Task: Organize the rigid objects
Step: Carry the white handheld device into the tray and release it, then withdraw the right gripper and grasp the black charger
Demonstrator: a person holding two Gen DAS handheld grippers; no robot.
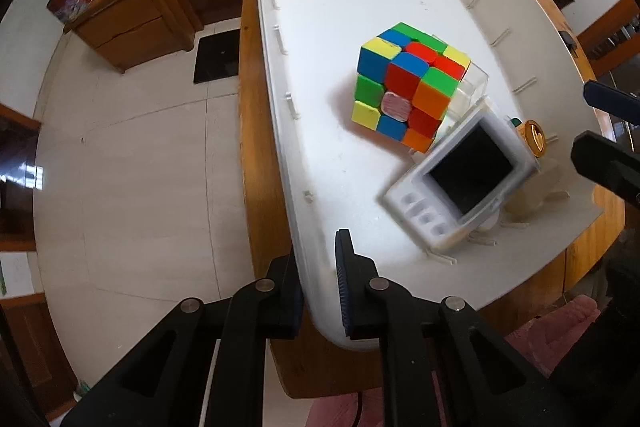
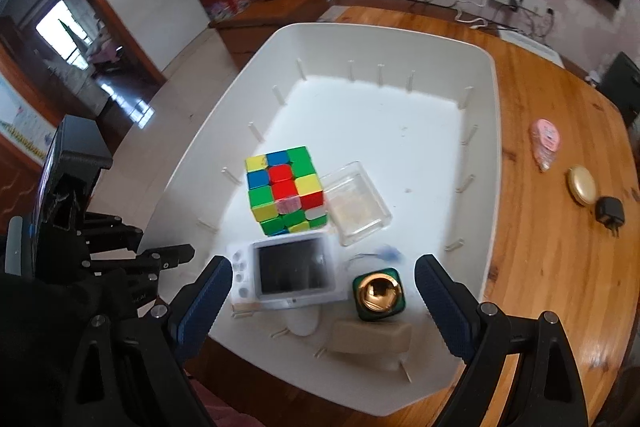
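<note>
Wooden table [image 2: 552, 267] | left tongs [image 1: 320, 291] clamp bin [image 1: 288, 147] rim | right tongs [image 2: 324, 291] spread; compact [image 2: 582, 185] right-view only

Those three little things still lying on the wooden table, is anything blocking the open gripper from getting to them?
Nothing visible does. The pink packet, gold compact and black plug lie on bare table, right of the white bin; the right gripper hangs open over the bin.
</note>
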